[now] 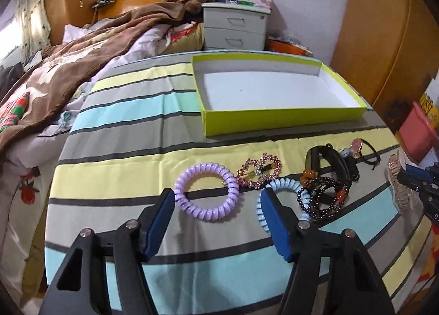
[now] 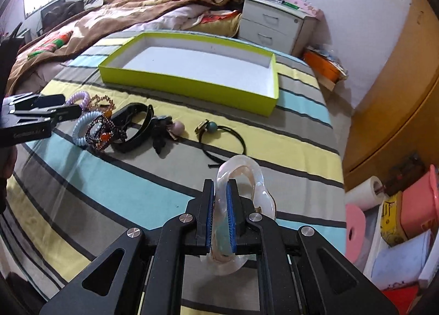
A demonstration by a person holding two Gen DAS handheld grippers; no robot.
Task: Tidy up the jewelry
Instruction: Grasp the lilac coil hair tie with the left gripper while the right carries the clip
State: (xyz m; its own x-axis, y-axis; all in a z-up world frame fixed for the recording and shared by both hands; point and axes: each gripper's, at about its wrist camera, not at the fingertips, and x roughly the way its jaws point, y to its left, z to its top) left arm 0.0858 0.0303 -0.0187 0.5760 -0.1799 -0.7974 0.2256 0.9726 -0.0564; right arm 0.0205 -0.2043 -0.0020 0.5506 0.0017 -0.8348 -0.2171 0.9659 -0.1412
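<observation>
A: What are the right tongs [image 2: 219, 205] doing?

B: They are clenched on a translucent hair claw clip [image 2: 241, 177], pinching one side of it; the clip's curved body arches up and forward past the pads, its long axis roughly along the tongs. It looks glossy, clear with a pinkish tint.

A: And where does it need to go?

B: Into the lime-green box [image 2: 192, 87], I'd judge. The box lies ahead and slightly left of the right tongs, on the far part of the striped cloth [image 2: 137, 177], open, white inside, with nothing in it that I can see. Its long side runs across the view.

A: The left tongs?

B: The left tongs [image 1: 216, 199] are released, pads spread wide, hovering low over the purple coil hair tie [image 1: 208, 194], which sits between them. The blue coil hair tie [image 1: 285, 188] is just beside the right pad, with the jewelled heart clip [image 1: 259, 169] behind and the dark bead bracelets [image 1: 323, 197] to the right.

A: Which hand is nearer the box?

B: Hard to call; both are well short of it, with the row of accessories between.
</observation>
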